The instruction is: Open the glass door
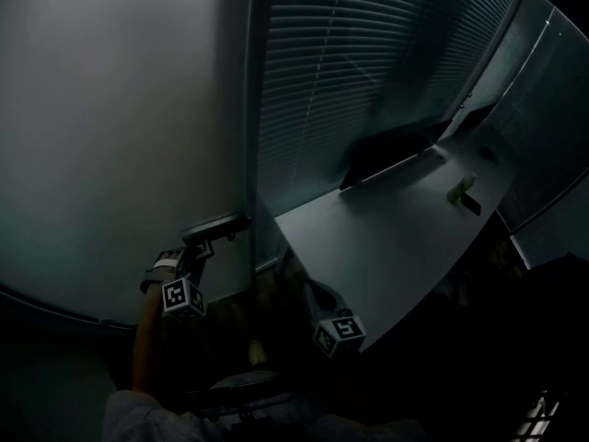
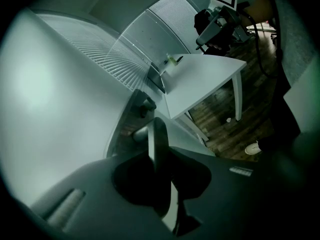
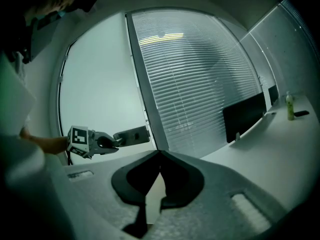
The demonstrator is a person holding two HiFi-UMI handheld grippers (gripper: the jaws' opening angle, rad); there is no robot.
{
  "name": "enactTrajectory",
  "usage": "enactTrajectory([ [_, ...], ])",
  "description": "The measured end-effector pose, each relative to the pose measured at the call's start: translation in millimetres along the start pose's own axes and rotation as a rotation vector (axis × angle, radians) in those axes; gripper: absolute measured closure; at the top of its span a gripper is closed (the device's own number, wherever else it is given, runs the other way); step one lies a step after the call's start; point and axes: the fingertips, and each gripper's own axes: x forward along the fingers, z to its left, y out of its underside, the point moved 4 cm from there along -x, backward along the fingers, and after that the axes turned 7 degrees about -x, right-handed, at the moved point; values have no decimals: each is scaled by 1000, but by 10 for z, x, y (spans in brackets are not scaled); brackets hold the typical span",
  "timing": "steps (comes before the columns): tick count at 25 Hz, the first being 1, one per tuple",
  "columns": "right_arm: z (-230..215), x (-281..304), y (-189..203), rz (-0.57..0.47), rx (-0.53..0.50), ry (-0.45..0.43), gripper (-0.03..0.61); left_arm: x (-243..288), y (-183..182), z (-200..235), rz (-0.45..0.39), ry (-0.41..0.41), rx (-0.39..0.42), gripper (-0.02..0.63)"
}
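The glass door [image 1: 110, 136], its door handle [image 1: 216, 226] and the white table [image 1: 386, 247] are being viewed steeply from above by the head camera. The left gripper view is being taken right at the handle [image 2: 159, 134], facing along the glass toward the table [image 2: 205, 79]. The right gripper view is being taken from farther back, facing the blinds [image 3: 200, 79]. Handle and table are being shared by all three views.

Head view: near floor [image 1: 515, 376] too dark to read. R gripper [image 3: 158, 154] lost in shadow there, only its cube [image 1: 339, 331] shows. Near end of handle [image 2: 156, 134] hidden btwn L gripper [image 2: 159, 156] jaws. Green item [image 1: 460, 190] on far table [image 1: 386, 247] too small to ID. Sleeve [image 1: 129, 417] cut off at bottom edge.
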Motion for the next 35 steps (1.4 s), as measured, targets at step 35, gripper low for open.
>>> enactTrajectory([
  [35, 234, -1274, 240, -58, 23, 81, 577, -640, -148, -739, 30, -2, 107, 541],
])
